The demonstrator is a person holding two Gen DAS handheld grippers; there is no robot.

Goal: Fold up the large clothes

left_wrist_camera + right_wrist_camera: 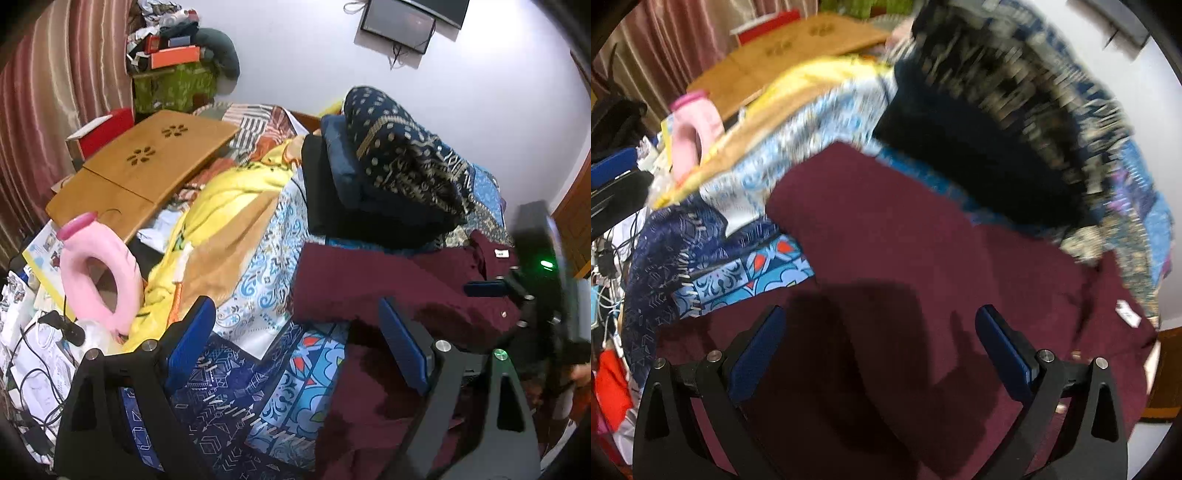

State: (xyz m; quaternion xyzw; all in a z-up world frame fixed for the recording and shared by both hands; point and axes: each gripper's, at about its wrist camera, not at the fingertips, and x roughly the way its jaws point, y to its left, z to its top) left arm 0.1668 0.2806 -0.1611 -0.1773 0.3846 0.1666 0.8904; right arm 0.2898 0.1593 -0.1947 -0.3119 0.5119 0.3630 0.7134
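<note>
A maroon garment (369, 291) lies spread over the blue patterned bedsheet (295, 387), with its collar and white label (501, 254) to the right. My left gripper (295, 332) hovers open above the garment's left edge, nothing between its blue pads. In the left wrist view my right gripper (495, 291) appears blurred over the collar area. The right wrist view shows the right gripper (882, 347) open above the maroon garment (923, 240), casting a shadow on it, with nothing between its pads.
A stack of folded dark clothes (399, 166) sits behind the garment. A yellow blanket (229, 206), a pink neck pillow (99, 273) and a wooden lap desk (147, 162) lie to the left. Cables (40, 369) trail at the bed's left edge.
</note>
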